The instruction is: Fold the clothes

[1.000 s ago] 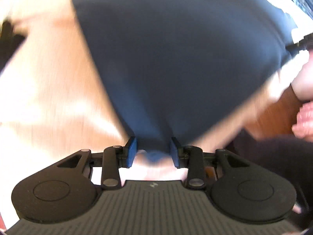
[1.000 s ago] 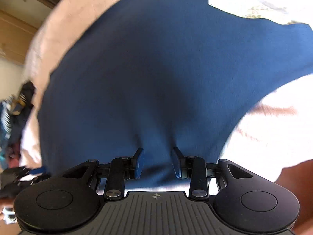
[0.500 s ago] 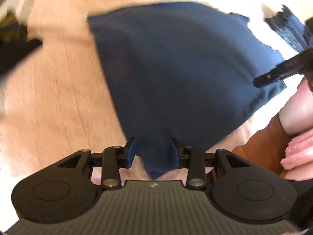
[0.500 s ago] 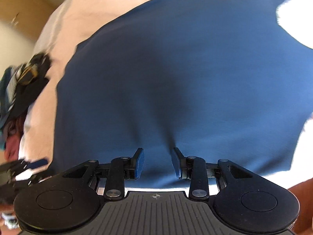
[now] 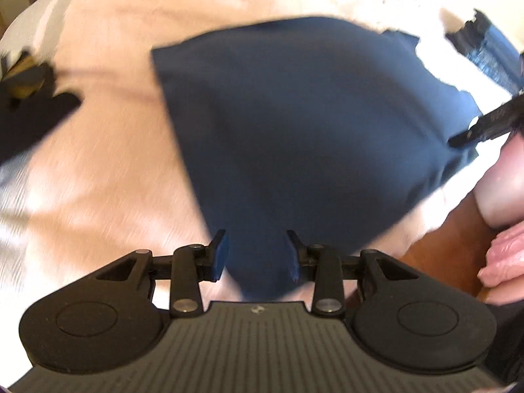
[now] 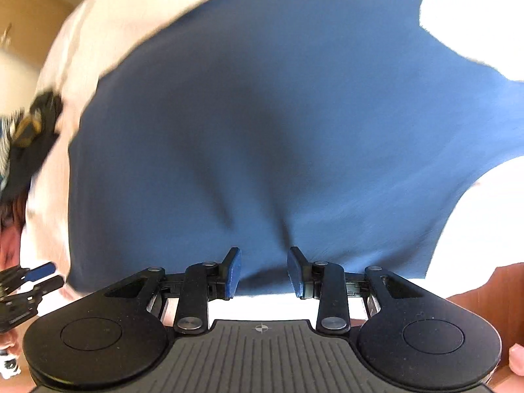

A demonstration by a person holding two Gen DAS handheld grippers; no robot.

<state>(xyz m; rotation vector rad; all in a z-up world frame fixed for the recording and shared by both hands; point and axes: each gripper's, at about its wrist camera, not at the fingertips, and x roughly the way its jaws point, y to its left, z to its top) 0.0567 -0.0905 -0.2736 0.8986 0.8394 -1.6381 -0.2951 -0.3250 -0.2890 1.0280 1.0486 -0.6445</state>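
From my feed the navy garment [image 6: 294, 131] reads as soft matt knit cloth, lying on a pale pink bed cover [image 5: 98, 163] with a fuzzy, brushed nap. My left gripper [image 5: 257, 255] and right gripper [image 6: 263, 271] look like matt black plastic with ribbed housings, dull metal rivets and blue rubbery pads. A strip of smooth brown wood [image 5: 442, 245] shows at the bed's edge.

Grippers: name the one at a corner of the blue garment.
Left gripper: the blue garment narrows to a corner between its fingers; the right gripper fronts a long edge.
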